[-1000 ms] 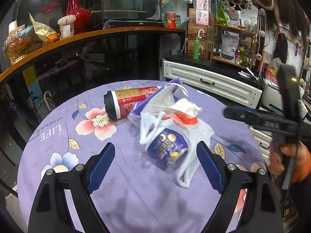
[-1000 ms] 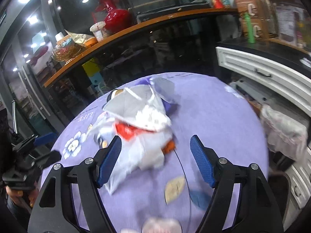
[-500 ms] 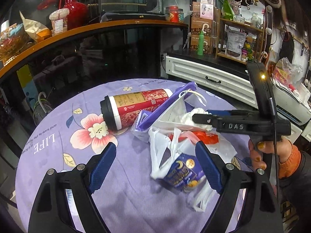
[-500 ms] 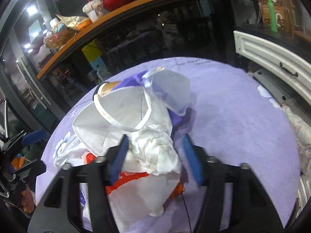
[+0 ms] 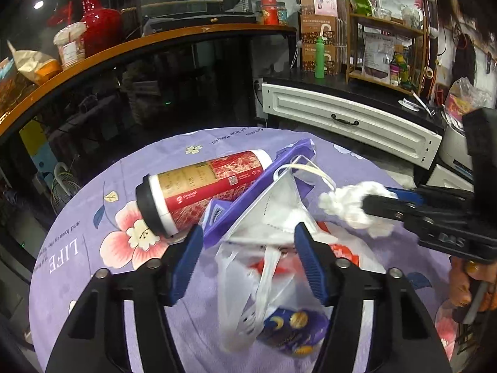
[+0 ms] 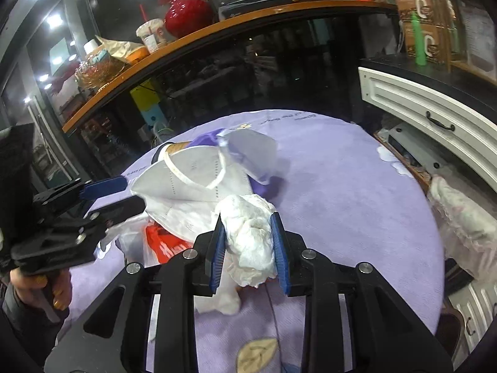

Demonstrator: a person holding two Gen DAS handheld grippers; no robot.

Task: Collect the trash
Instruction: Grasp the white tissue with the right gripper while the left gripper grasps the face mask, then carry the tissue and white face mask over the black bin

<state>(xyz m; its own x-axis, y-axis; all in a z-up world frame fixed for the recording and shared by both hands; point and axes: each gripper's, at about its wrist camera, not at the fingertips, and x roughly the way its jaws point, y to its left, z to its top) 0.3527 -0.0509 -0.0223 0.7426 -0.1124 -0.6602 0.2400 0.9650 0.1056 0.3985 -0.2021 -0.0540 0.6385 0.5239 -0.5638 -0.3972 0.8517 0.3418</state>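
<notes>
Right tongs (image 6: 250,248) are closing on a crumpled tissue (image 6: 251,233) pressed between their pads, while left tongs (image 5: 248,258) are closing around a face mask (image 5: 273,214) without touching yet; squeeze gently, then lift straight up.

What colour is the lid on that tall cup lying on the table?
Black. The cup itself is red and gold with white rims; the left wrist view shows it best.

Left wrist view: close, angled down over round table (image 5: 93,205). Right wrist view: close, angled down from the opposite side. Shared: trash pile (image 5: 273,217) (image 6: 198,183) (each view also catches the other gripper).
</notes>
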